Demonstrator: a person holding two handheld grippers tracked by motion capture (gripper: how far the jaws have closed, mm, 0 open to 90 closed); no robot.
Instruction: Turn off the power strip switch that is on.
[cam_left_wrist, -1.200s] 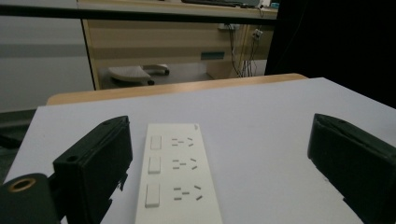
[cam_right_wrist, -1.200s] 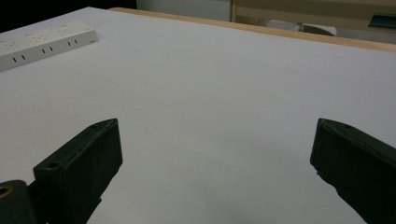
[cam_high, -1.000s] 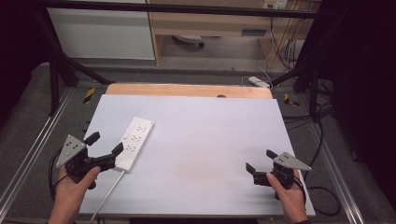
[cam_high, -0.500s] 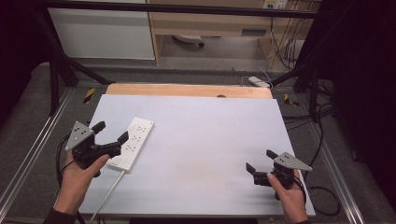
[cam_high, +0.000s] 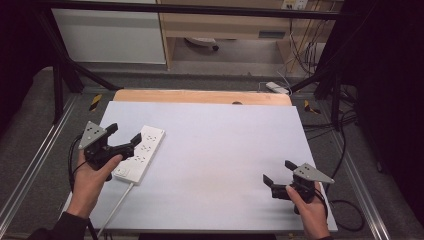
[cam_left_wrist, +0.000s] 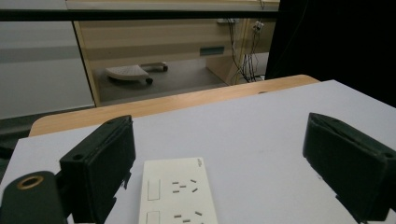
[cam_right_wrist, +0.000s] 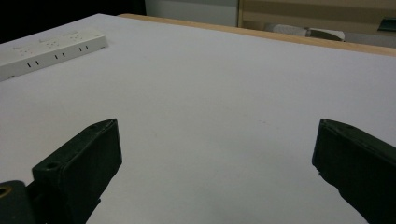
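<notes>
At the left side of the white counter (cam_high: 215, 150), the power strip (cam_high: 140, 154) lies flat. Left hand-held gripper (cam_high: 122, 138) hovers over it, jaws spread wide: approach step. Next: lower, close across the strip's width. Right hand-held gripper (cam_high: 278, 172) idle, jaws apart.

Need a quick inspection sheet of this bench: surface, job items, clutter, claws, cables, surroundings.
Surface: white tabletop, bare wooden strip at its far edge.
Job's things: white power strip lying flat at the left side, sockets up.
Clutter: nothing seen.
Grippers: left claw open, held over the strip's near end, contact unclear; right claw open, near the front right corner, nothing between its jaws.
Cables: strip's white cord runs off the front edge.
Surroundings: dark floor, wooden cabinet, wires at right.
</notes>
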